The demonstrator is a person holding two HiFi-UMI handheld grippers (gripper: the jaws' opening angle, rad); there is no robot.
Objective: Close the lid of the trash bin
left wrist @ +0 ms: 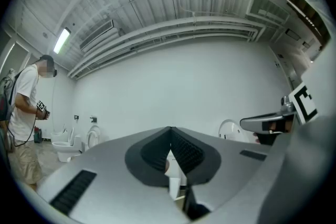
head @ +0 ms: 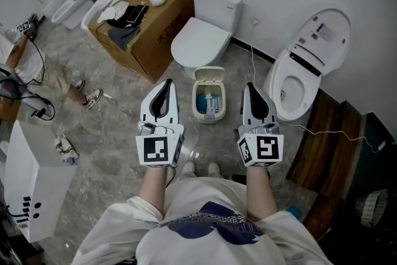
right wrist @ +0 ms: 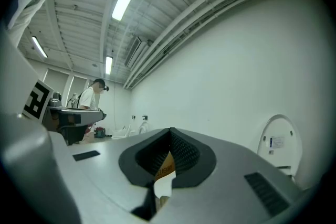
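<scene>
Head view shows your left claw [head: 166,85] and right claw [head: 250,87] side by side, each pressed together, empty. Just beyond, between their tips, the trash bin [head: 209,119] stands on the floor [head: 124,127] with its lid [head: 209,75] swung up, a white toilet [head: 200,40] behind it.

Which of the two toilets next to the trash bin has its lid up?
The right toilet, to the right of the trash bin: its lid stands upright and the bowl shows. The middle toilet, behind the bin, has its lid down.
</scene>
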